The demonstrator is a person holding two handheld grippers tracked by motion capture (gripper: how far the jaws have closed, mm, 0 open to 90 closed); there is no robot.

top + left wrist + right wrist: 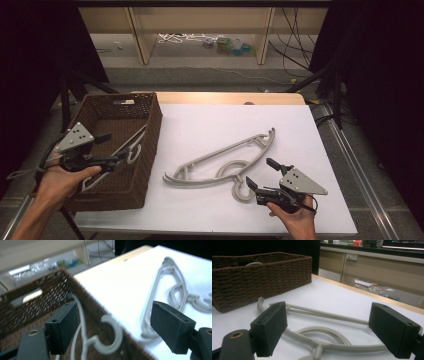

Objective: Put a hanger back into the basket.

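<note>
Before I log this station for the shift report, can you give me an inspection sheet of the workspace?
Surface: white tabletop with a wooden far edge.
Job's things: grey plastic hanger lying flat on the table; another grey hanger inside the brown woven basket, leaning on its wall.
Clutter: nothing seen on the table.
Grippers: left gripper open over the basket, nothing between its jaws; right gripper open by the flat hanger's hook.
Cables: several on the floor beyond the table.
Surroundings: wooden shelf legs, small items on the floor.
</note>
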